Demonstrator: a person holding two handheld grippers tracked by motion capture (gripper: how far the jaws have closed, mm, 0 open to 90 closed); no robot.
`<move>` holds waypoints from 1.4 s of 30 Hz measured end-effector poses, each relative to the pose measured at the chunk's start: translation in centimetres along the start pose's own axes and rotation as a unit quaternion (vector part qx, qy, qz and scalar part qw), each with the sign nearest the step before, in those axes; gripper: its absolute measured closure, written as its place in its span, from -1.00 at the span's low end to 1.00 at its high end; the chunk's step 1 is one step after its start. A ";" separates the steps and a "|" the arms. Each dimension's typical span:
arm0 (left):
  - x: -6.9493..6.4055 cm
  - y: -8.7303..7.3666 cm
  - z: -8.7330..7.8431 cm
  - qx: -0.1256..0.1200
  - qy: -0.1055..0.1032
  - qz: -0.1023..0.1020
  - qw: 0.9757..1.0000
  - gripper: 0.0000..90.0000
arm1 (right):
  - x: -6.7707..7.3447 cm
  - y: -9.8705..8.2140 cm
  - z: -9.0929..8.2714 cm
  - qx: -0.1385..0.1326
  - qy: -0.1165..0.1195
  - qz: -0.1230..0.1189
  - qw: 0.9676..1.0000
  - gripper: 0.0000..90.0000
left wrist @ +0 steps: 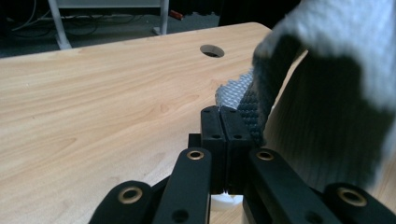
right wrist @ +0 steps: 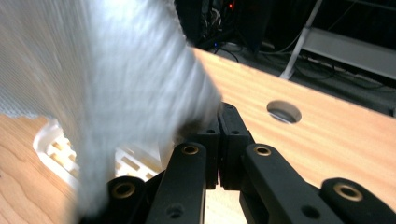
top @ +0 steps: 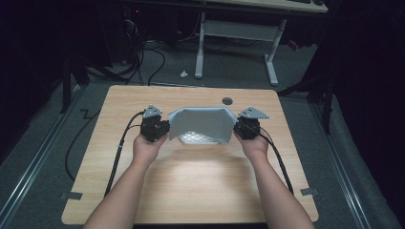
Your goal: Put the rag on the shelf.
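A grey cloth (top: 200, 122) hangs stretched between the two grippers above the middle of the wooden table (top: 191, 186). My left gripper (top: 167, 128) is shut on the cloth's left edge, and my right gripper (top: 235, 128) is shut on its right edge. In the left gripper view the jaws (left wrist: 219, 113) are pressed together with the textured cloth (left wrist: 327, 74) rising to the right. In the right gripper view the gripper (right wrist: 219, 114) pinches the blurred cloth (right wrist: 107, 70). A white slatted tray (top: 198, 139) lies on the table under the cloth, partly hidden; its lattice (right wrist: 56, 150) shows below the cloth.
A round cable hole (top: 227, 100) sits near the table's far edge. Beyond the table stands a desk with white legs (top: 200, 47), and cables (top: 143, 62) lie on the floor. Black cables (top: 117, 157) trail from both grippers across the table.
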State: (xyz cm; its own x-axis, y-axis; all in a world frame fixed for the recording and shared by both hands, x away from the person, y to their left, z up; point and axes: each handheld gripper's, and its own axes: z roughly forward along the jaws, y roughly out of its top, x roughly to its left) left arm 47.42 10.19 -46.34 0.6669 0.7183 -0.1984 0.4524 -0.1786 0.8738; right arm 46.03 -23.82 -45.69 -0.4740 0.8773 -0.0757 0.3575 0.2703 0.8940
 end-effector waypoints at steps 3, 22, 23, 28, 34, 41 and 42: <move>0.1 -0.4 0.1 0.006 -0.001 -0.003 1.000 0.98 | -0.1 -0.6 0.2 0.005 0.000 0.004 1.000 0.99; 0.5 -0.9 -0.3 0.013 0.012 -0.021 1.000 0.72 | 0.1 -2.0 0.5 0.022 -0.001 0.001 1.000 0.80; 0.6 -0.9 -0.5 0.011 0.014 -0.021 1.000 0.66 | 0.0 -1.9 0.4 0.021 -0.004 -0.002 1.000 0.76; 1.1 -0.4 -1.7 -0.006 0.032 -0.020 0.999 0.48 | -0.5 -1.4 -0.3 0.015 -0.010 -0.007 1.000 0.69; 1.7 0.2 -3.0 -0.024 0.041 -0.019 0.999 0.42 | -1.6 -0.6 -1.7 0.000 -0.022 0.007 1.000 0.63; 2.6 0.8 -4.7 -0.044 0.062 -0.024 0.997 0.36 | -2.8 0.0 -3.1 -0.013 -0.038 0.012 0.999 0.58; 2.7 0.8 -4.9 -0.044 0.065 -0.024 0.997 0.36 | -2.9 0.0 -3.3 -0.013 -0.039 0.013 0.999 0.57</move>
State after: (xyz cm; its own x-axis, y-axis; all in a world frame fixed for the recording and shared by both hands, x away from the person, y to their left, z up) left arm 46.69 15.30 -43.98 0.5609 0.8063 -0.1879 0.4244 -0.0851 0.9015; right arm 44.80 -27.70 -43.99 -0.3996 0.9127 -0.0855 0.3483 0.2374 0.9068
